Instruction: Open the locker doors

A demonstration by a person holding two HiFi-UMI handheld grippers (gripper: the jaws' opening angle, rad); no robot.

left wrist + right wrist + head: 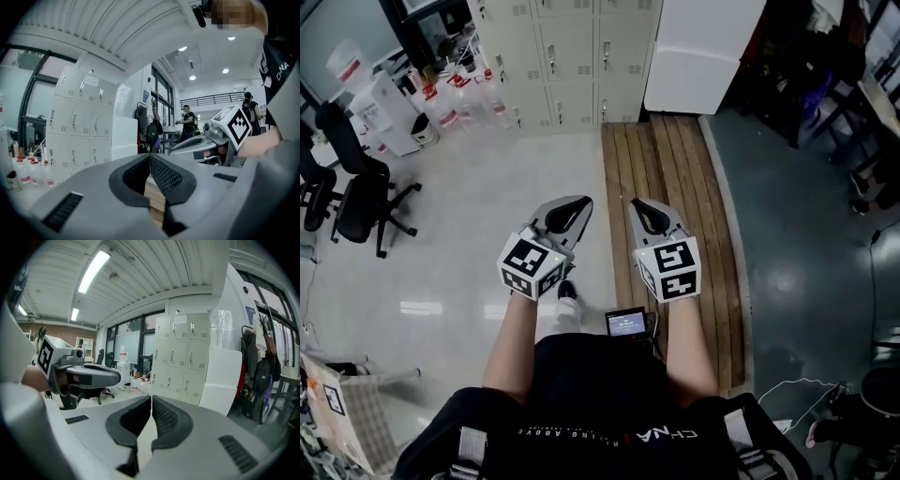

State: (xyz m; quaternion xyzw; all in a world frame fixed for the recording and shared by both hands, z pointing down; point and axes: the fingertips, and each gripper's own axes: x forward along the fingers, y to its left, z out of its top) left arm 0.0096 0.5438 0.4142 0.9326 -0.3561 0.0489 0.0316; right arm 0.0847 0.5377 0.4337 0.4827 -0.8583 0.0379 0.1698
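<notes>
**Approach to the lockers: jaws to be spread before a handle is met**

At the left of the head view a black swivel office chair (361,192) is seen. A cluster of clear plastic bottles with red markings (450,103) is set on the pale floor at the upper left, just beside the bank of cream metal lockers (572,56). The lockers are found at the top centre, every visible door shut, well apart from both tools. A tall white panel (703,52) is set at their right.

Below centre, the left gripper (581,202) is held with its jaws pressed together and nothing between them. The right gripper (636,202), just beside it over the strip of wooden floor slats (675,169), is likewise closed and empty.

The step in hand is judged to be the approach. It is done well if the bottles are skirted and one door's small vertical handle is picked out early. The jaws should be spread before that handle is met, so that it is taken between the pads rather than knocked. The door is then best drawn along its hinge arc, not straight back.
</notes>
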